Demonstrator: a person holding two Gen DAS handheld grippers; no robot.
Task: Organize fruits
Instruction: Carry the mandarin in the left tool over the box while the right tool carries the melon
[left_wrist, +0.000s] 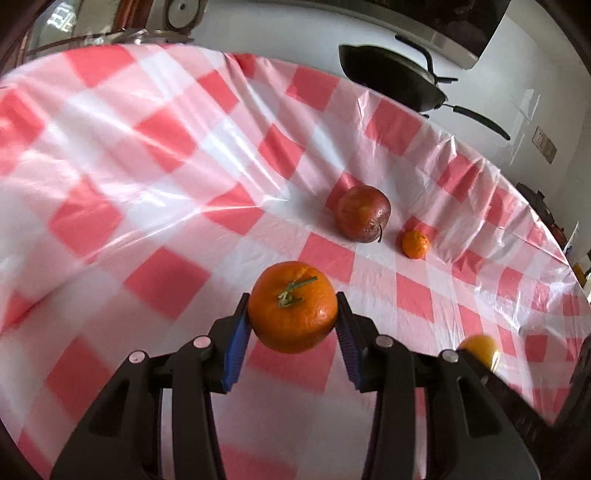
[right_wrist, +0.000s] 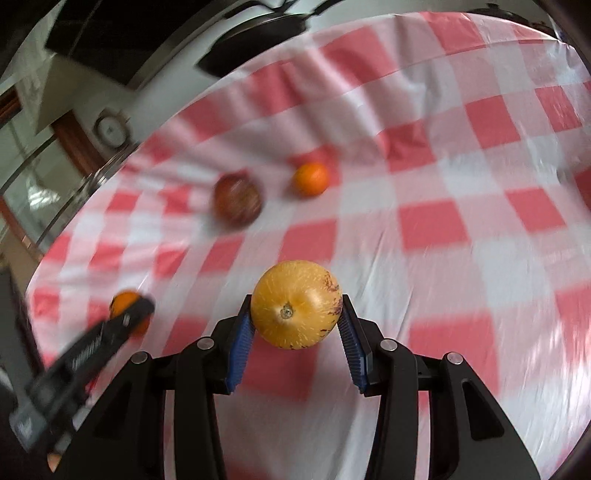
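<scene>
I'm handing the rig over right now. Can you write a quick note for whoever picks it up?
Left hand-held gripper: shut on the large orange, held above the checked tablecloth.
Right hand-held gripper: shut on the yellow fruit, also off the cloth.
On the cloth: red apple with the small orange beside it, apart.
Done: both held fruits picked up.
Left: set both down; no bowl or tray in view, so grouping them by the apple seems likely.
</scene>
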